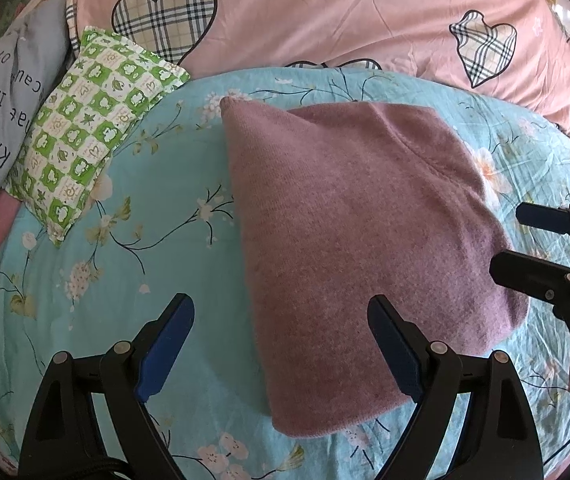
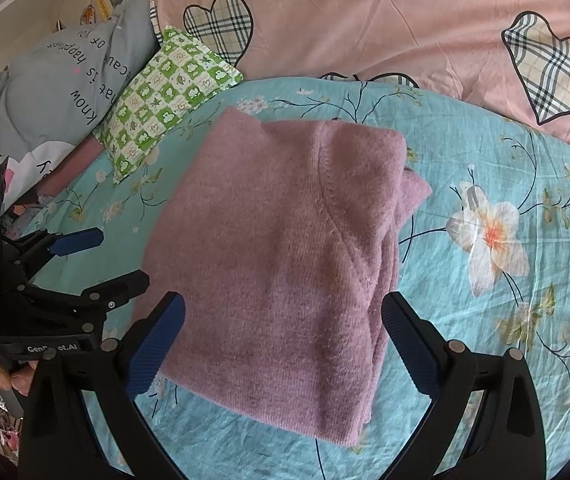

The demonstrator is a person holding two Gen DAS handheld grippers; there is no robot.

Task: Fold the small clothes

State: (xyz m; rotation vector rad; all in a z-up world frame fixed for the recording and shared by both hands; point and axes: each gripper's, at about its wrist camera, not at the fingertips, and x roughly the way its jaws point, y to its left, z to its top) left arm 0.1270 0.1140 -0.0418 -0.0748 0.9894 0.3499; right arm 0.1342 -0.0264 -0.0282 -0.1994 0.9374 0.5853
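A mauve knitted garment [image 1: 365, 240] lies folded into a compact block on the turquoise floral bedsheet [image 1: 145, 184]; it also shows in the right wrist view [image 2: 285, 260]. My left gripper [image 1: 281, 316] is open and empty, hovering over the garment's near left edge. My right gripper [image 2: 283, 312] is open and empty, above the garment's near edge. The right gripper [image 1: 513, 240] shows at the right in the left wrist view, beside the garment's right side. The left gripper [image 2: 121, 258] shows at the left in the right wrist view, open.
A green-and-white checked small pillow [image 1: 85, 132] lies left of the garment. A pink duvet with plaid hearts [image 1: 325, 20] lies behind it. A grey pillow with printed text [image 2: 65, 92] sits at the far left.
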